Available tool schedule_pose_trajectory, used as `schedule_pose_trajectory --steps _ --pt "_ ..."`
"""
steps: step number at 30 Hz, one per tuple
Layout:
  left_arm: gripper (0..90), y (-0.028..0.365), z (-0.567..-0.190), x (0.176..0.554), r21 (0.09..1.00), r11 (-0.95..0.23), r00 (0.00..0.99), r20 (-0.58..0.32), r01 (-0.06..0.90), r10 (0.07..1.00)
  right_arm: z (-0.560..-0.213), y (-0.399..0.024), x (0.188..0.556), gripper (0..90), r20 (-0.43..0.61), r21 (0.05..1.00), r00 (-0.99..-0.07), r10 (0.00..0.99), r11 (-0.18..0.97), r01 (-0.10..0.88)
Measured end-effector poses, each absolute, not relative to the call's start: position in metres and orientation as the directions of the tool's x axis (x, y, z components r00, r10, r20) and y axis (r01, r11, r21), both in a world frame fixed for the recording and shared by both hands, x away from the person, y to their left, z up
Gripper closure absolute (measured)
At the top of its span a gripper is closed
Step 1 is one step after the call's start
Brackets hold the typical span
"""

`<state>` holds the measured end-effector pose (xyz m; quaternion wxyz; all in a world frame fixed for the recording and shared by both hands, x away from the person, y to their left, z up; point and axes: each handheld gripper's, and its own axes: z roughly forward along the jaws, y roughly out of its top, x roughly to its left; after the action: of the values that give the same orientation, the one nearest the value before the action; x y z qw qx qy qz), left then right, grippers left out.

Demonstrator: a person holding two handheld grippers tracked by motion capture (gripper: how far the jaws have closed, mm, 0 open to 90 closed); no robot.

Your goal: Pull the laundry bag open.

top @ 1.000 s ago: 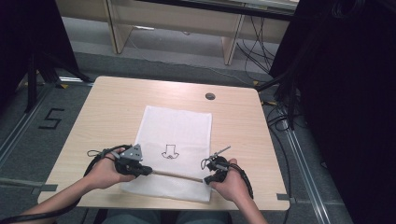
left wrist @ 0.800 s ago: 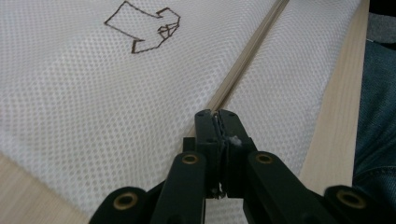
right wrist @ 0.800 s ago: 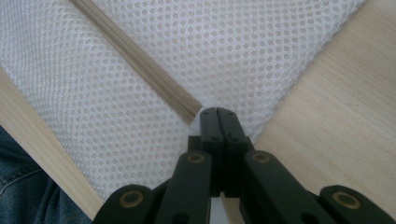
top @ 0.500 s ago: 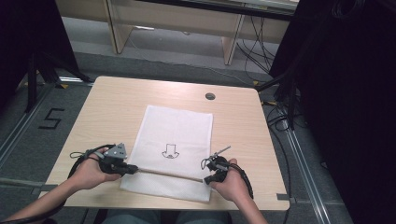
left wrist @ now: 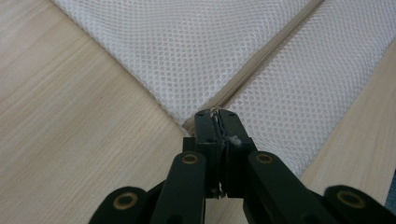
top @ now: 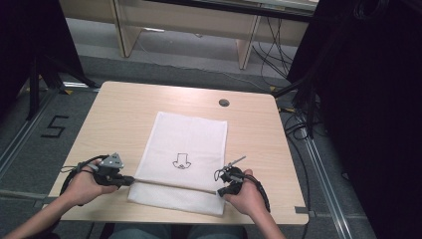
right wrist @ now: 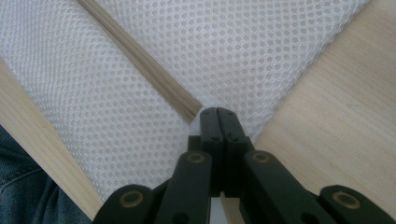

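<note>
Fingers of left gripper (top: 130,181), clamped on zipper (top: 174,185), slid outward; right gripper (top: 219,192) stays pinching mesh bag (top: 186,144).

High view looked forward and down over the whole bench (top: 124,114) from above. Both gripper views sat close, facing along their jaws; all three shared the mesh bag's (top: 191,139) zip (left wrist: 261,58).

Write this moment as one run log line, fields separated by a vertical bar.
left gripper: shut at zipper's left end | right gripper: shut at zipper's right end | white mesh bag: flat on table | zipper: stretched straight between grippers
</note>
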<state>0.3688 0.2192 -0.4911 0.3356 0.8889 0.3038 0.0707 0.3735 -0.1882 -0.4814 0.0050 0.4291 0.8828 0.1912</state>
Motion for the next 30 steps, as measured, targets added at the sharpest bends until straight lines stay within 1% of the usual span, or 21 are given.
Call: schedule_pose_trajectory --steps 1,2,4,5,7,8,11,14,15,16,17,18,20,22,24,25,26,27,28,29,30 --pt "87.4 0.221 -0.49 0.369 0.629 -0.6 0.811 -0.084 0.494 0.579 -0.482 -0.188 0.373 90.0 0.154 0.343 -0.633 0.759 0.56 0.754" --pt "87.4 0.22 -0.491 0.368 0.635 -0.584 0.802 -0.094 0.505 0.59 -0.482 -0.188 0.373 90.0 0.154 0.345 -0.632 0.759 0.558 0.755" --pt "87.4 0.22 -0.492 0.367 0.625 -0.599 0.802 -0.073 0.5 0.593 -0.481 -0.188 0.373 90.0 0.156 0.337 -0.624 0.766 0.552 0.762" --pt "87.4 0.22 -0.492 0.366 0.627 -0.588 0.797 -0.089 0.511 0.598 -0.481 -0.188 0.373 90.0 0.156 0.338 -0.624 0.765 0.553 0.762" --pt "87.4 0.221 -0.492 0.366 0.617 -0.599 0.795 -0.074 0.51 0.602 -0.481 -0.188 0.373 90.0 0.156 0.338 -0.624 0.766 0.552 0.762" --pt "87.3 0.221 -0.493 0.366 0.616 -0.587 0.785 -0.085 0.525 0.613 -0.482 -0.188 0.373 90.0 0.156 0.339 -0.625 0.765 0.553 0.761" --pt "87.3 0.221 -0.493 0.366 0.614 -0.584 0.783 -0.091 0.53 0.615 -0.482 -0.188 0.373 90.0 0.156 0.34 -0.626 0.764 0.554 0.76" --pt "87.3 0.222 -0.492 0.366 0.601 -0.604 0.792 -0.084 0.524 0.605 -0.481 -0.189 0.373 90.0 0.159 0.339 -0.625 0.764 0.552 0.762" --pt "87.3 0.222 -0.493 0.366 0.61 -0.591 0.787 -0.088 0.527 0.611 -0.482 -0.188 0.373 90.0 0.157 0.341 -0.624 0.765 0.551 0.762" --pt "87.3 0.224 -0.493 0.366 0.595 -0.609 0.791 -0.078 0.525 0.606 -0.481 -0.188 0.373 90.0 0.156 0.337 -0.623 0.766 0.552 0.763" --pt "87.1 0.223 -0.494 0.366 0.598 -0.595 0.782 -0.088 0.537 0.617 -0.481 -0.188 0.373 90.0 0.15 0.341 -0.632 0.76 0.56 0.755" --pt "87.0 0.224 -0.495 0.366 0.592 -0.606 0.784 -0.073 0.531 0.616 -0.481 -0.187 0.373 90.0 0.146 0.34 -0.633 0.761 0.562 0.754" --pt "87.1 0.224 -0.496 0.366 0.595 -0.598 0.779 -0.078 0.537 0.622 -0.481 -0.187 0.373 90.0 0.146 0.339 -0.633 0.76 0.563 0.754" --pt "87.0 0.223 -0.495 0.366 0.596 -0.61 0.789 -0.067 0.523 0.611 -0.481 -0.188 0.374 90.0 0.15 0.343 -0.634 0.759 0.562 0.753" --pt "86.8 0.225 -0.497 0.366 0.607 -0.584 0.777 -0.091 0.539 0.623 -0.481 -0.188 0.374 90.0 0.151 0.342 -0.633 0.76 0.56 0.754" --pt "86.5 0.227 -0.497 0.366 0.615 -0.581 0.784 -0.101 0.533 0.613 -0.481 -0.187 0.373 90.0 0.148 0.342 -0.633 0.76 0.561 0.754" --pt "84.7 0.23 -0.498 0.366 0.617 -0.558 0.769 -0.125 0.555 0.627 -0.481 -0.187 0.373 90.0 0.144 0.343 -0.636 0.758 0.564 0.751" --pt "79.2 0.232 -0.498 0.366 0.638 -0.531 0.757 -0.128 0.557 0.64 -0.481 -0.187 0.373 90.0 0.143 0.343 -0.636 0.758 0.565 0.75" --pt "70.4 0.234 -0.497 0.367 0.663 -0.506 0.754 -0.137 0.552 0.642 -0.481 -0.188 0.372 90.0 0.154 0.344 -0.629 0.762 0.555 0.757" --pt "61.5 0.235 -0.495 0.367 0.708 -0.449 0.745 -0.164 0.545 0.647 -0.482 -0.188 0.372 89.4 0.154 0.356 -0.632 0.76 0.554 0.753" --pt "55.4 0.236 -0.49 0.367 0.753 -0.389 0.736 -0.182 0.531 0.652 -0.481 -0.189 0.371 85.0 0.156 0.356 -0.628 0.762 0.55 0.756"
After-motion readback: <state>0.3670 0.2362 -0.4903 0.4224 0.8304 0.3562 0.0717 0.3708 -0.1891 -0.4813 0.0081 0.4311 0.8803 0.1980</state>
